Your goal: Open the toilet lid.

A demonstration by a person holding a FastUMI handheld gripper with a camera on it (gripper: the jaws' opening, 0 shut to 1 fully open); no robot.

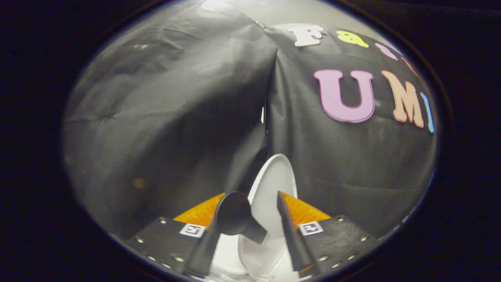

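Tongs [256,209] apart, straddling white toilet lid [274,184]; lid upright, long axis vertical.

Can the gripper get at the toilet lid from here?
Probably yes: the raised white toilet lid already stands between the gripper's fingers, which sit apart. Nothing blocks it; the black cloth wall hangs beyond.

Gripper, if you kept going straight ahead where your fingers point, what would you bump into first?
Probably the white toilet lid. It stands raised between the fingers of the gripper, reaching just ahead of them. Beyond it hangs the black cloth wall. The fingers look apart; depth is hard to judge.
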